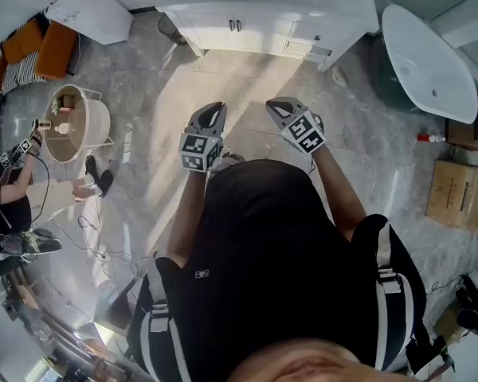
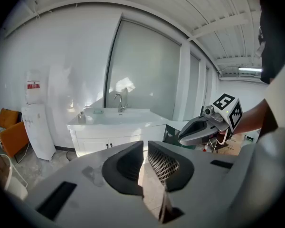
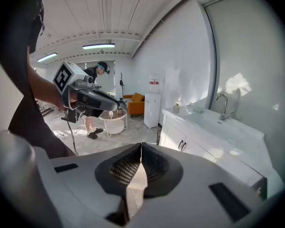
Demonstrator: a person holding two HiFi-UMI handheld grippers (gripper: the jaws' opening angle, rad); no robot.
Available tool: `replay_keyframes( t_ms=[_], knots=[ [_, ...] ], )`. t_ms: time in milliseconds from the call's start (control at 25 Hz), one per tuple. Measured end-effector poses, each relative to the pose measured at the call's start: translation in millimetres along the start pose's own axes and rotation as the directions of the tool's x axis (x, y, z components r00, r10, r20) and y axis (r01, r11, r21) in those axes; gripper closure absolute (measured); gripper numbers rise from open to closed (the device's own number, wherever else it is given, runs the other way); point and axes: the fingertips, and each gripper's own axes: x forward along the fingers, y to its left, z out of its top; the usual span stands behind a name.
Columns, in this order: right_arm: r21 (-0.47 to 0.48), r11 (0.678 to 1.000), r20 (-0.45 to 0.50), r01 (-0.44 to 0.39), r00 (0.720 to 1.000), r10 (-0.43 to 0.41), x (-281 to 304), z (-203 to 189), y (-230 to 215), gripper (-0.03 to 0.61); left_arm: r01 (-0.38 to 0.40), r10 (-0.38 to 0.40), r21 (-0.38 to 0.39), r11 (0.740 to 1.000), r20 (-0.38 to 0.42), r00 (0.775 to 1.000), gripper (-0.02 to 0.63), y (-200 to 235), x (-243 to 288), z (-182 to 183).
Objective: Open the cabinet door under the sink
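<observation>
The white sink cabinet (image 1: 223, 30) stands across the room, its double doors closed with two dark handles (image 1: 236, 25) side by side at the middle. The same cabinet (image 2: 97, 144) shows in the left gripper view under a faucet (image 2: 118, 101), and its doors (image 3: 178, 139) sit right of centre in the right gripper view. My left gripper (image 1: 213, 108) (image 2: 146, 144) is held in the air far from the doors, jaws drawn together to a thin slit, empty. The right gripper (image 1: 276, 104) (image 3: 141, 145) hovers beside it, tips touching, empty.
A white bathtub (image 1: 426, 58) lies to the cabinet's right. A water dispenser (image 1: 88, 10) and orange chair (image 1: 40, 46) stand at the left, with a round side table (image 1: 73, 122) and another person (image 1: 8, 189). Cables (image 1: 95, 229) trail over the floor; cardboard boxes (image 1: 458, 193) sit right.
</observation>
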Motion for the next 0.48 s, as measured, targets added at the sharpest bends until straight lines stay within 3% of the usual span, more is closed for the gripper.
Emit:
replay_keyframes(
  t_ms=[480],
  knots=[
    [0.066, 0.997, -0.035, 0.048, 0.998, -0.046, 11.4, -20.6, -1.1, 0.518, 0.030, -0.031, -0.017, 0.999, -0.024, 0.999, 0.577, 10.7, 4.5, -19.6]
  ],
)
